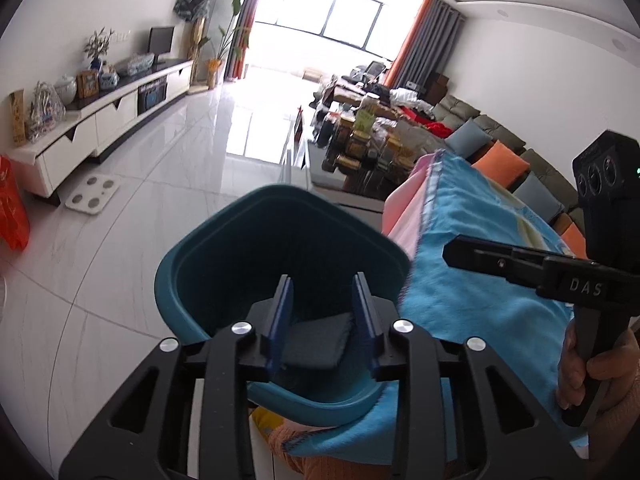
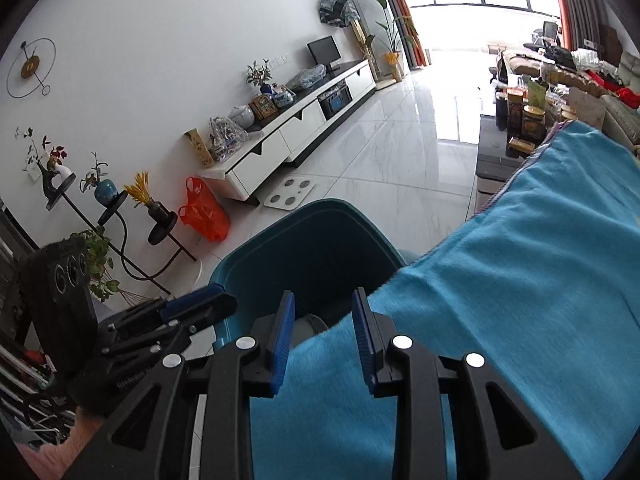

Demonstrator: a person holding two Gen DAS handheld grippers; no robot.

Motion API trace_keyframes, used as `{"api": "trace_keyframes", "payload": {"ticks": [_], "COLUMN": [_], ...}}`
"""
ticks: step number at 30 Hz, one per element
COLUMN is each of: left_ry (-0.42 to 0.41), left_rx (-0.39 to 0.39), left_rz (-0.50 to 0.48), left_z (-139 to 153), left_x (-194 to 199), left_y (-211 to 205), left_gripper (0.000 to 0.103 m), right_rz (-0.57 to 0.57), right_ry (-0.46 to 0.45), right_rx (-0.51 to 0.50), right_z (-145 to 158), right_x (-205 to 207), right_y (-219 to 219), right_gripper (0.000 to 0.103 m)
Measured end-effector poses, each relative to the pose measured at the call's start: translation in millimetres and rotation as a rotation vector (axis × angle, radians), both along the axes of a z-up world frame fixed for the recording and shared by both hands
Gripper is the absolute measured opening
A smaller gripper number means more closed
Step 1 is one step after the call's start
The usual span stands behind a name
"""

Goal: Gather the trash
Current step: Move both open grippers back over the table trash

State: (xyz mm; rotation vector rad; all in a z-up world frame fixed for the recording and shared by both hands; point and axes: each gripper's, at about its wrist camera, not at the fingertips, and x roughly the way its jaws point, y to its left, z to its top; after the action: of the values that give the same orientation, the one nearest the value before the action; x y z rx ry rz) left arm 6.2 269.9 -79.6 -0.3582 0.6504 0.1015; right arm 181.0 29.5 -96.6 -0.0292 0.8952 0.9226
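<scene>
The teal trash bin (image 1: pixel 280 248) is the hub here: it stands on the white tiled floor (image 1: pixel 132 216), hard against the edge of the surface draped in a blue fleece towel (image 1: pixel 480 280). Looking down into it from your left wrist, a dark flat piece (image 1: pixel 316 340) lies low in the bin, framed between your fingers but apart from both pads. From your right wrist a grey lump (image 2: pixel 310 322) shows at the bottom too; what either piece is cannot be told.

Your left gripper (image 1: pixel 322 312) hangs over the bin mouth with its jaws parted and nothing pinched. Your right gripper (image 2: pixel 322 332) is likewise released, straddling the line where the towel's edge meets the bin rim, with the towel under it but not clamped. In the left view your right hand (image 1: pixel 588 364) comes in at 3 o'clock; in the right view your left gripper sits at 9 o'clock.

Judging by that, you are at the drop-off step, with both claws already let go above the bin. The next move seems to call for lifting clear of the rim and turning toward the towel-covered surface to find another piece. No further trash shows on the towel, so you will have to search. Mind the towel's overhanging edge.

Farther out, a white TV cabinet (image 2: pixel 304 128) runs from 10 to 12 o'clock, with an orange plastic bag (image 2: pixel 204 212) and a bathroom scale (image 2: pixel 289 194) on the floor before it.
</scene>
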Motion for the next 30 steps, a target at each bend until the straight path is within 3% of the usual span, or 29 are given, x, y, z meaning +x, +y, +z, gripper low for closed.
{"api": "trace_keyframes", "payload": {"ticks": [4,12,21,30], "left_ry": [-0.073,-0.142,-0.099,-0.029], "left_rx": [0.038,0.038,0.0,-0.043], "left_rz": [-0.068,-0.348,-0.578,-0.684], "left_z": [24,45,35,18], "left_x": [-10,0,25,42], "left_y": [-25,-114,-212,-273], "left_gripper": [0.045,0.053,0.056,0.065], "right_rz": [-0.007,-0.142,-0.362,-0.538], "right_ry": [-0.064,-0.157,-0.169,-0.174], "right_rx": [0.024,0.068,0.083,0.102], "right_z": [14,37,40,35], "right_x": [-18,-47,-58,-54], "right_y": [-32,-121,-214,-287], "right_gripper": [0.035,0.039,0.039,0.041]}}
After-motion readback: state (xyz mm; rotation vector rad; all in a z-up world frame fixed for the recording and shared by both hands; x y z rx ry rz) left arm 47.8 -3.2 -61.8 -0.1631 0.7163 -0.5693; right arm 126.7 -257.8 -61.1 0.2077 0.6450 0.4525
